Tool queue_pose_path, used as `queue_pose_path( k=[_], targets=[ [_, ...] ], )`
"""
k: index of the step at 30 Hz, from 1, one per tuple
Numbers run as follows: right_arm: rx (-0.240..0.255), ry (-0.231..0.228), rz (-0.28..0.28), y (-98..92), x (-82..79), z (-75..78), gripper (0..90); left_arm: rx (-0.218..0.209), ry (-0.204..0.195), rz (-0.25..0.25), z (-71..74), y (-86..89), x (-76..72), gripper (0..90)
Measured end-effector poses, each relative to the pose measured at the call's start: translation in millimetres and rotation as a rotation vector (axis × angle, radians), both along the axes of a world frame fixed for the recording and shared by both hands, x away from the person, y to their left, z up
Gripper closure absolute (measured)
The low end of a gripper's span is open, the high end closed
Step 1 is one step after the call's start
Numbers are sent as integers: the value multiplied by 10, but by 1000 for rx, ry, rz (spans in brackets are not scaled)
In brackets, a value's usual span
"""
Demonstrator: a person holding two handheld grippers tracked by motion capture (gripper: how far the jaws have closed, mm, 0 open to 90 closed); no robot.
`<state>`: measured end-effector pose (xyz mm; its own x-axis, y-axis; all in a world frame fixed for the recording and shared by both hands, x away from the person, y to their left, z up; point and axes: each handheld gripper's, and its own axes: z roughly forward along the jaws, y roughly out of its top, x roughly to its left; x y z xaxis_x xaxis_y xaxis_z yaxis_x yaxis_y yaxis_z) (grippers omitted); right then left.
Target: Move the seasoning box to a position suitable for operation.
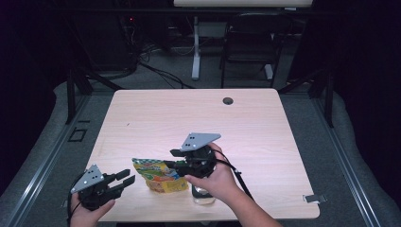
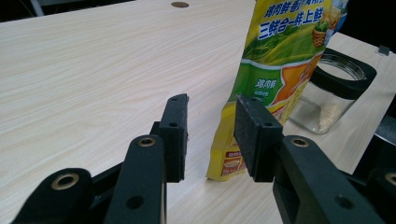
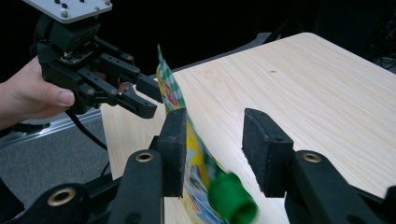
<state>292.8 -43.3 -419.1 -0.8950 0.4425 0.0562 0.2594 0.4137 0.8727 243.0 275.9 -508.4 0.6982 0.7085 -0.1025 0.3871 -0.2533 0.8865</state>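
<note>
A yellow and green snack pouch [image 1: 158, 176] stands near the table's front edge. In the right gripper view the pouch [image 3: 194, 149] runs between the two wide jaws of my right gripper [image 3: 212, 135], its green cap [image 3: 229, 198] blurred low between them, and the pads do not clamp it. From above, my right gripper [image 1: 172, 159] hangs over the pouch's right end. My left gripper [image 1: 126, 177] stands open just left of the pouch. Its own view shows the left gripper [image 2: 210, 121] with empty jaws and the pouch [image 2: 280, 56] just beyond them, to the right.
A glass jar [image 2: 336, 93] with a black rim and a little pale powder stands behind the pouch; from above the jar [image 1: 204, 195] sits under my right hand. The wooden table [image 1: 189, 118] has a cable hole [image 1: 228, 100] at the back. A chair [image 1: 250, 42] stands beyond.
</note>
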Motion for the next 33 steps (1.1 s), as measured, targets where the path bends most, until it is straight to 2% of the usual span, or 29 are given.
queue_pose_path(
  k=[11,15,18,22,28,33],
  targets=[
    [-48,10,59,341,81,-30,646,8,3,2,-18,22,10,651],
    [-85,-4,68,401,91,-25,678,6,2,1,-24,30,16,651],
    [-88,-5,69,432,104,-6,687,7,3,2,-26,31,18,652],
    [-122,-15,83,468,102,31,688,11,2,4,-22,26,13,652],
    [-186,-15,113,574,101,57,691,10,3,3,-30,26,16,652],
    [-217,-10,137,656,117,62,692,11,4,7,-32,31,18,652]
  ],
)
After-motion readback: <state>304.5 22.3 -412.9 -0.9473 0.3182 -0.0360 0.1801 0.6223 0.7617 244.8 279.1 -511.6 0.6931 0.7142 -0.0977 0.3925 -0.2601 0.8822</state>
